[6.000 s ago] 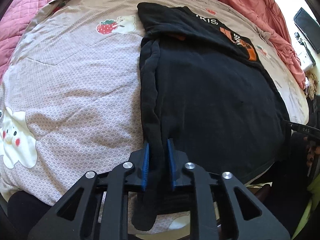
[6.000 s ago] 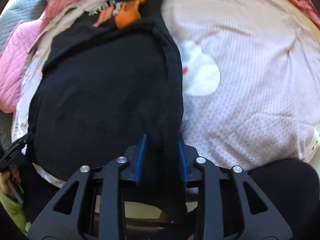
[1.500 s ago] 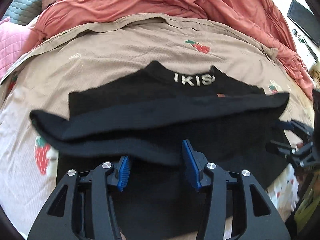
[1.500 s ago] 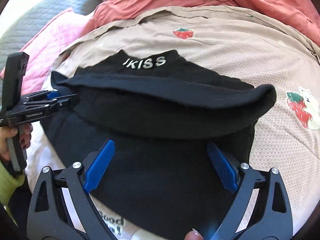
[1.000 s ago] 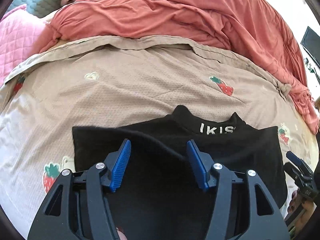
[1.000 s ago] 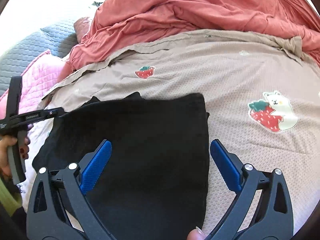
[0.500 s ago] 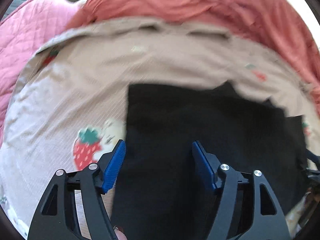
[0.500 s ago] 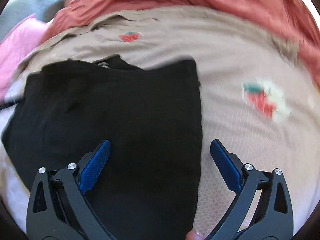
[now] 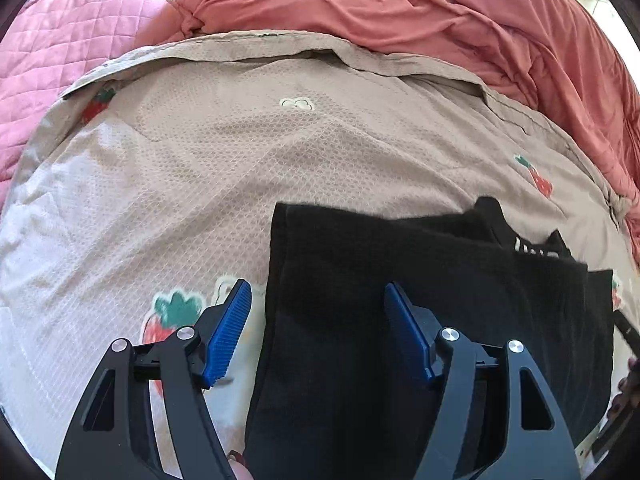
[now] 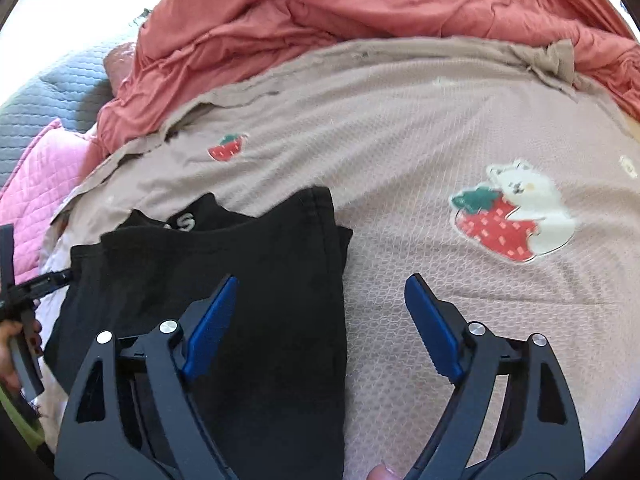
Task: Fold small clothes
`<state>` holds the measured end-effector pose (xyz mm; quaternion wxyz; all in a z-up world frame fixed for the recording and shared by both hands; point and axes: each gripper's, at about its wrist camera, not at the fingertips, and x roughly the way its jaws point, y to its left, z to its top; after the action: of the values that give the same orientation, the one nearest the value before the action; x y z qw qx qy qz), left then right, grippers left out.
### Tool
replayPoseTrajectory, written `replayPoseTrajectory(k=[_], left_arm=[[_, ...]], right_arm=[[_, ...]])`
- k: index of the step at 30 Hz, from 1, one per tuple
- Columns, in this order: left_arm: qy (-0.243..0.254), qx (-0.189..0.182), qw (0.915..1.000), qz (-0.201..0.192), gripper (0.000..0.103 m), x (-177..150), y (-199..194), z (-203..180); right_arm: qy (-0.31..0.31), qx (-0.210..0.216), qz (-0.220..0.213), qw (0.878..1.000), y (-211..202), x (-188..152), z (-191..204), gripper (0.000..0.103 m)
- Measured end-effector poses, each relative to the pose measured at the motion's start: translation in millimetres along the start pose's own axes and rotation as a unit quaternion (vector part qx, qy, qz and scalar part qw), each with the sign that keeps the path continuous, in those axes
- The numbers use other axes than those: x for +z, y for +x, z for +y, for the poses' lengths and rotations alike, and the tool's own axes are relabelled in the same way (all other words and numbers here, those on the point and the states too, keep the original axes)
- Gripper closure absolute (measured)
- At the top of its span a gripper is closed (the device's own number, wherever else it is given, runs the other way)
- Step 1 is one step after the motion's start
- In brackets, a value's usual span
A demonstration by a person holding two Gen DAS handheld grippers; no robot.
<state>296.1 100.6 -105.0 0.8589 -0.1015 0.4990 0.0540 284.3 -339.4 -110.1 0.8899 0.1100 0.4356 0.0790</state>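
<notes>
A black garment (image 9: 420, 280) lies folded in half on the beige strawberry-print sheet (image 9: 200, 152), white collar lettering (image 10: 185, 222) peeking out at its far edge. My left gripper (image 9: 316, 292) stands open, low over the garment's left edge, one pad over the sheet and one over the cloth. My right gripper (image 10: 322, 280) straddles the garment's right edge (image 10: 340, 300); its jaws are closing, the cloth lies between them, and the pads do not press on it. The right wrist view also shows the left gripper (image 10: 40, 280) at the far left, held by a hand (image 10: 16, 340).
A bunched salmon duvet (image 9: 400, 4) runs along the far side of the bed. A pink quilt (image 9: 68, 40) and a grey quilted cover (image 10: 52, 92) lie at the far left. A bear-and-strawberry print (image 10: 516, 216) marks the sheet to the right of the garment.
The garment's lifted half came down flat over the other half. Both grippers shifted outward to its side edges and sank closer. The right jaws stand narrower than before.
</notes>
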Motion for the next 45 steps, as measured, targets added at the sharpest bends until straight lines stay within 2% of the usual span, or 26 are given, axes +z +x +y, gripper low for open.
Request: replayPoseTrajectory(k=[1,2,3,4,5,7,9,11,15,18,20,21,23,25,27,29,32,35,37,39,45], left_arm=[[-0.004,-0.003,1.0000,0.001,0.047,3,3,1],[-0.007,-0.002,1.0000,0.000,0.059,4,4,1],[-0.009,0.000,1.0000,-0.001,0.074,5,4,1],[-0.010,0.000,0.9999,-0.003,0.085,5,3,-1],[-0.001,0.002,1.0000,-0.008,0.088,6,-1,-5],[0.019,0.015,0.9995,-0.023,0.093,7,-7,-11],[0.033,0.018,0.9978,-0.055,0.093,11,-22,-17],[0.029,0.004,0.9963,-0.081,0.093,18,-34,-18],[0.026,0.007,0.9961,-0.084,0.093,25,-32,-17],[0.027,0.020,0.9974,-0.064,0.093,21,-14,-16],[0.035,0.038,0.9981,-0.033,0.090,15,4,-15],[0.041,0.042,0.9980,-0.025,0.086,12,10,-16],[0.054,0.053,0.9968,-0.026,0.083,8,14,-17],[0.067,0.060,0.9955,-0.030,0.081,8,12,-20],[0.073,0.067,0.9944,-0.036,0.080,8,7,-22],[0.069,0.067,0.9944,-0.044,0.080,6,-3,-23],[0.070,0.072,0.9936,-0.053,0.080,0,-17,-22],[0.076,0.069,0.9932,-0.055,0.079,-8,-31,-23],[0.080,0.070,0.9929,-0.053,0.070,-15,-38,-23],[0.082,0.068,0.9928,-0.055,0.064,-22,-47,-24],[0.079,0.054,0.9939,-0.056,0.059,-45,-70,-20]], right_arm=[[0.000,0.003,0.005,1.000,4,-1,0,0.029],[-0.002,0.004,0.010,1.000,7,-3,1,0.037],[-0.009,0.008,0.017,1.000,11,-6,3,0.051],[-0.014,0.017,0.018,1.000,12,-7,5,0.062],[-0.016,0.031,0.016,0.999,11,-7,7,0.082],[-0.018,0.029,0.007,0.999,6,-5,9,0.089],[-0.013,0.034,-0.009,0.999,-4,-1,9,0.093],[-0.011,0.032,-0.024,0.999,-10,2,10,0.094],[-0.006,0.014,-0.035,0.999,-12,4,4,0.098],[0.009,0.006,-0.028,1.000,-9,5,-7,0.098],[0.011,0.012,-0.021,1.000,-5,4,-8,0.098],[0.005,0.012,-0.024,1.000,-5,4,-6,0.098],[-0.001,0.018,-0.029,0.999,-7,5,-3,0.095],[-0.010,-0.005,-0.026,1.000,-6,3,-3,0.095],[-0.012,-0.029,-0.009,0.999,1,0,-6,0.095],[0.001,-0.029,-0.001,1.000,4,-2,-10,0.095],[-0.002,-0.035,-0.004,0.999,-1,0,-9,0.088],[-0.011,-0.045,-0.012,0.999,-9,3,-4,0.087],[-0.012,-0.045,-0.017,0.999,-13,4,-2,0.082],[-0.017,-0.042,-0.024,0.999,-18,6,3,0.075],[-0.069,-0.038,-0.069,0.995,-46,10,32,0.064]])
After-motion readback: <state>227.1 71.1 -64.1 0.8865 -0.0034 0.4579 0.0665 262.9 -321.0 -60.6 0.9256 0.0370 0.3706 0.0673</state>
